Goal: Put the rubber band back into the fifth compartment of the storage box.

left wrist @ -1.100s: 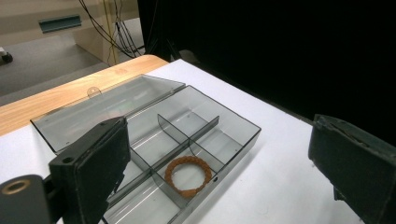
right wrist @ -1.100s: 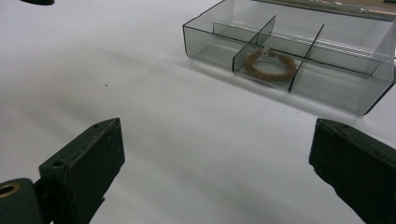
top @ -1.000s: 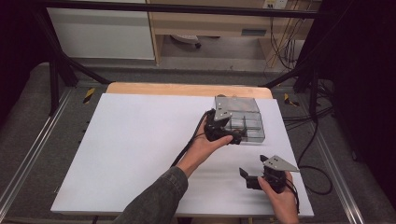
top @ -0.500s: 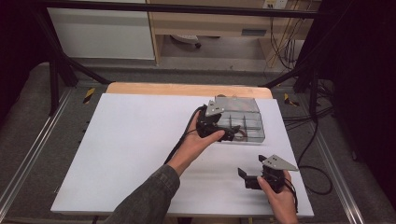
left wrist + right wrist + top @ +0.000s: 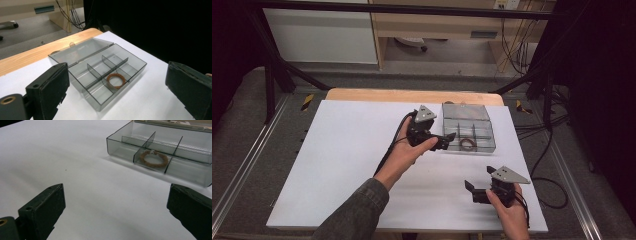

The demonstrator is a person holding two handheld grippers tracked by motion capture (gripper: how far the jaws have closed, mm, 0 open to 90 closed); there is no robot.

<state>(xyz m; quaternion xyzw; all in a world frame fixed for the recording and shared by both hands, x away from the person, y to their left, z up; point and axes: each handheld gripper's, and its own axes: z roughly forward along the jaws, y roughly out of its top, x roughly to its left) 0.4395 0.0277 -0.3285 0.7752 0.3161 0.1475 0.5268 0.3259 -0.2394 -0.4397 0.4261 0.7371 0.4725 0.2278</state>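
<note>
In the high view, the left gripper [image 5: 448, 140] sits at the left edge of a clear compartment box [image 5: 469, 134] on the white table [image 5: 337, 165], its jaws spread and empty, pointing toward the box. The box lies near the table's far right side with its lid [image 5: 464, 111] folded back flat behind it. A brown bracelet [image 5: 468, 144] lies in a front compartment. The right gripper [image 5: 473, 191] is held low near the table's front right edge, well apart from the box, jaws apart and holding nothing.

In the left gripper view, the two black jaws stand wide on either side, nothing between them. Ahead lies the open box [image 5: 110, 75] with its dividers; the braided brown bracelet [image 5: 116, 80] rests flat in the middle compartment of the near row. The lid [image 5: 80, 51] lies open against the wooden table edge [image 5: 30, 56].

In the right gripper view, the jaws are also wide and released above the bare white surface [image 5: 75, 170]. The box [image 5: 160, 157] shows at upper right, the bracelet [image 5: 153, 158] in its middle front compartment, a small clasp at its far side.
</note>
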